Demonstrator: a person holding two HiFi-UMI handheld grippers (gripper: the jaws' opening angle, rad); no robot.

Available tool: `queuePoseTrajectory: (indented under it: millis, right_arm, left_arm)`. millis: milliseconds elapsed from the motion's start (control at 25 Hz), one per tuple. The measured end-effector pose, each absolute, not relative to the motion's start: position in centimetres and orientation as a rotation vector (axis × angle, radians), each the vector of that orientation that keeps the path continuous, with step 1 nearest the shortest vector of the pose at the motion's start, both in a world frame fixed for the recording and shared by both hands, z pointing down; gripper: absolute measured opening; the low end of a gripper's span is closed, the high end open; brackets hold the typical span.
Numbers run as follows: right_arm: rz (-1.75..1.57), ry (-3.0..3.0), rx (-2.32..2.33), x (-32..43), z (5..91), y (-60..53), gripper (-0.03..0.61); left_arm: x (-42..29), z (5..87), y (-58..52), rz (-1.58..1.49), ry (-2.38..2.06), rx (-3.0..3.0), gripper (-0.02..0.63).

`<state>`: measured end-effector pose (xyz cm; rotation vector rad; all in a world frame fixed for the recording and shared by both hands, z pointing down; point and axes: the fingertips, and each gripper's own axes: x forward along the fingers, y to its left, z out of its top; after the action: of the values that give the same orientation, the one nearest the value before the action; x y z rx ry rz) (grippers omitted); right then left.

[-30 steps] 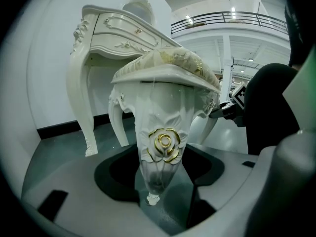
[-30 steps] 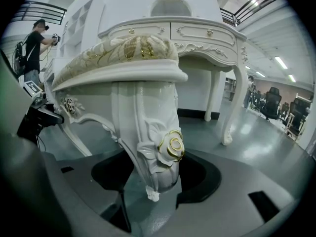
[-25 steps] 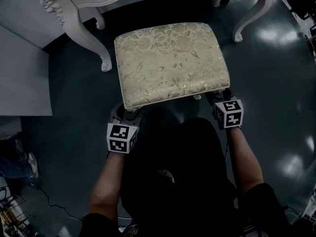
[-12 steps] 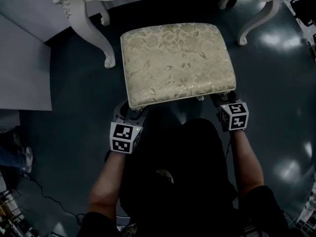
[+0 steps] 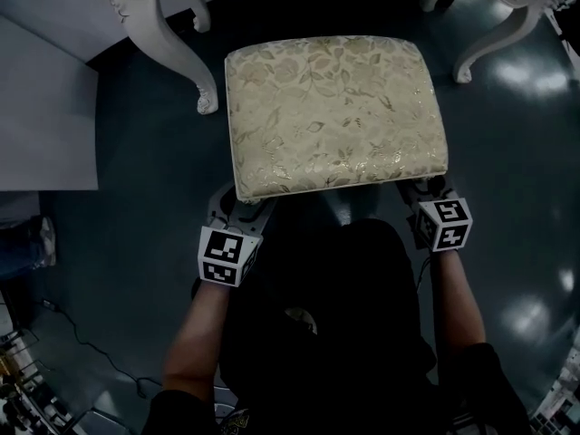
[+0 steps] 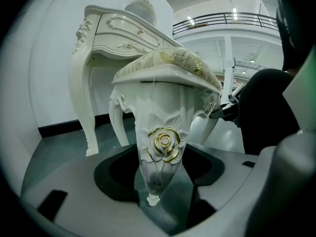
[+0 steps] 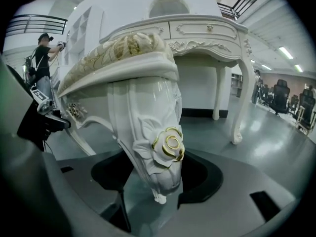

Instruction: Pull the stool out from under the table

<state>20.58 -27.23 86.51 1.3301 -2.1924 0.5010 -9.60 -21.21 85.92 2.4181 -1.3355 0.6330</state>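
Observation:
The stool [image 5: 333, 114] has a cream floral cushion and white carved legs with gold roses. It stands on the dark floor in front of me, out from beneath the white table. In the head view my left gripper [image 5: 239, 209] is at the stool's near-left corner and my right gripper [image 5: 424, 189] at its near-right corner. The left gripper view shows the near-left leg [image 6: 159, 152] clamped between the jaws. In the right gripper view the near-right leg [image 7: 160, 152] is held the same way. The cushion hides both fingertips from above.
Curved white table legs stand behind the stool at the left [image 5: 163, 34] and right [image 5: 507, 34]. A pale wall panel [image 5: 45, 107] runs along the left. Cables lie on the floor at bottom left [image 5: 82, 361]. A person [image 7: 43, 58] stands far off.
The stool and both grippers have shifted a little to the right in the head view, and the stool looks slightly larger. Both grips stay on the legs.

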Motion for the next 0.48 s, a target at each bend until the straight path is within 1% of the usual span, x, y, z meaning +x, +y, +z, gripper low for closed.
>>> queuePoseTrajectory:
  millis: [160, 360, 400, 480]
  right_arm:
    - [0.537, -2.188, 1.298, 20.6, 86.6, -27.3, 0.288]
    - [0.628, -2.037, 1.165, 20.5, 87.2, -26.9, 0.291]
    - [0.644, -2.012, 1.137, 20.5, 87.1, -26.6, 0.291]
    - [0.696, -1.967, 1.111, 20.9, 86.2, -25.8, 0.29]
  left_arm:
    - [-9.5, 86.4, -21.0, 0.668, -1.315, 2.333, 0.278]
    - [-10.4, 85.7, -20.2, 0.732, -1.302, 2.145, 0.276]
    - [-10.7, 85.0, -20.0, 0.721, -1.309, 2.104, 0.254]
    - [-11.1, 83.4, -19.1, 0.681, -1.315, 2.018, 0.243]
